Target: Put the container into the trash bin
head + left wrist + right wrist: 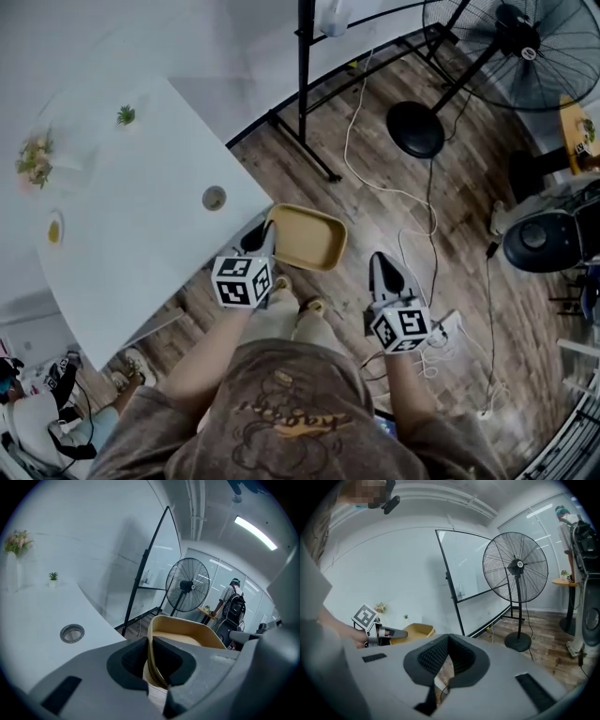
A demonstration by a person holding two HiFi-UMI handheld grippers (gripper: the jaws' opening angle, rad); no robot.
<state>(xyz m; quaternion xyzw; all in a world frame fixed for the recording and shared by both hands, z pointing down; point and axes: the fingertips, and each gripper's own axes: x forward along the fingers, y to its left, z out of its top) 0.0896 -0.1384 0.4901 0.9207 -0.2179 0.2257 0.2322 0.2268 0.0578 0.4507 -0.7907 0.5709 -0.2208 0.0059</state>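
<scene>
A tan rectangular container (306, 237) hangs in the air beside the white table's corner, over the wooden floor. My left gripper (267, 239) is shut on its near rim; in the left gripper view the rim (152, 660) is pinched between the two pads and the tray (187, 632) stretches away. My right gripper (382, 267) is to the right of the container, apart from it, jaws shut with nothing between them. From the right gripper view (449, 660) the left gripper (379, 632) and the container (415, 631) show at the left. No trash bin is in view.
The white table (141, 244) with a round hole (214, 198), a flower vase (37, 159) and a small plant (126, 114) lies at the left. A whiteboard stand (305, 94), a floor fan (511, 47), loose cables (412, 202) and a power strip (448, 328) are on the floor.
</scene>
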